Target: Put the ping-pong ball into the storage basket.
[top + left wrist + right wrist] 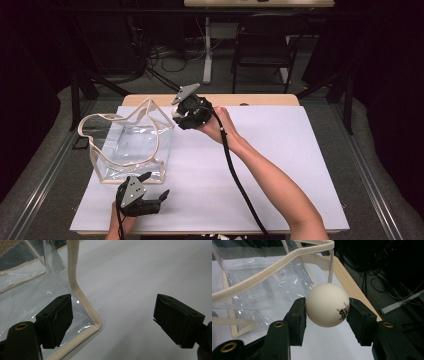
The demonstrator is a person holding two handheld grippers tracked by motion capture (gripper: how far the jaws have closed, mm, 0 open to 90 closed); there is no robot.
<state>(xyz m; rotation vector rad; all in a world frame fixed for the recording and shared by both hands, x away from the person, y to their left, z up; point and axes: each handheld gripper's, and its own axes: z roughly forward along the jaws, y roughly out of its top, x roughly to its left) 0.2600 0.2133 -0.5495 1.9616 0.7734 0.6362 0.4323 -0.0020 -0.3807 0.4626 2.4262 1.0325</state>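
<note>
Ball (327,305) is being gripped by the right tool (327,315) at the bag's (131,145) two o'clock rim; it should be centred over the opening before release. Left tool (156,186) is being held open at six o'clock.

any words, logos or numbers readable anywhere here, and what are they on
Ping-pong ball, clamped in the right gripper: a red and black printed mark near the right jaw, too small and turned away to read.
Clear bag: no print to be seen.
Left gripper: none.
</note>
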